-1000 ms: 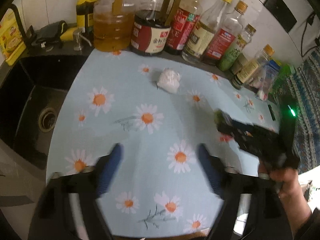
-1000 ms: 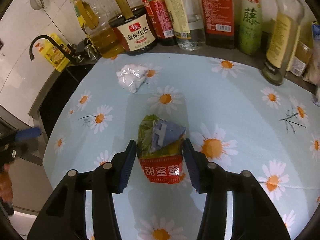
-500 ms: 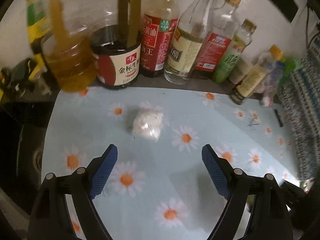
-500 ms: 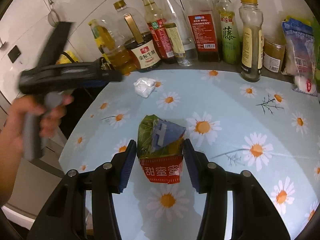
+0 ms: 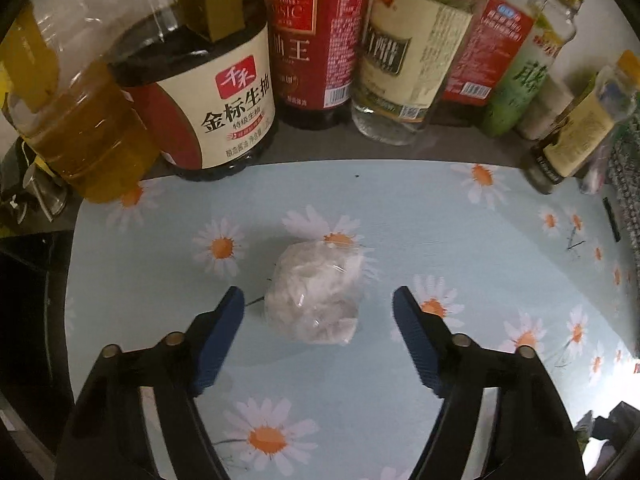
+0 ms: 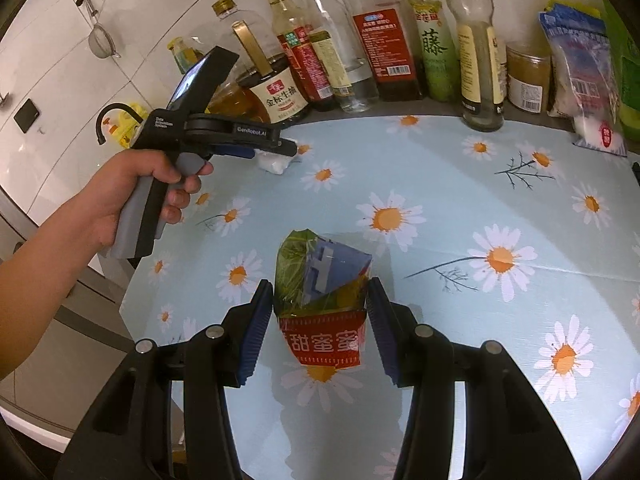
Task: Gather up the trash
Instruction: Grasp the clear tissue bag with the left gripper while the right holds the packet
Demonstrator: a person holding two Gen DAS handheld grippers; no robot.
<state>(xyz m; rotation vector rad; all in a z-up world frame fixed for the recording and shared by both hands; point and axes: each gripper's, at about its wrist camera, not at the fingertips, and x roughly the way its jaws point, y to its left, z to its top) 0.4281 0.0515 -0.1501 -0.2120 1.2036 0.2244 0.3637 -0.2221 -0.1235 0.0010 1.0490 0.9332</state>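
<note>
Left gripper [image 5: 318, 306]: pointed steeply down at the daisy-print tablecloth [image 5: 460, 240]. Its jaws are spread and have just been closing in. A crumpled white wad in clear plastic [image 5: 314, 292] lies on the cloth between the blue pads [image 5: 222, 334]. A visible gap remains on each side, narrower at the left pad, so nothing is gripped. Beyond the fingertips, along the back edge of the cloth, stands a row of condiment bottles [image 5: 404, 48]. A large soy sauce jug [image 5: 208, 100] is ahead and to the left. A jug of yellow oil [image 5: 80, 128] stands further left still.

Right gripper [image 6: 320, 300]: jaws drawn in and pinching a snack wrapper [image 6: 322, 300], green at the top with a red printed band below. Both blue pads press its sides, and the wrapper is held above the tablecloth. A bluish scrap [image 6: 334, 268] shows inside the wrapper's upper part.

From the right wrist view, the left gripper [image 6: 280, 148] appears ahead and to the left of the right claw, carried by a person's hand [image 6: 136, 184] wrapped around the grey handle. The white wad [image 6: 274, 162] sits at that gripper's tips. Further ahead and to the right, bagged goods [image 6: 580, 68] rest at the far end of the bottle row.
</note>
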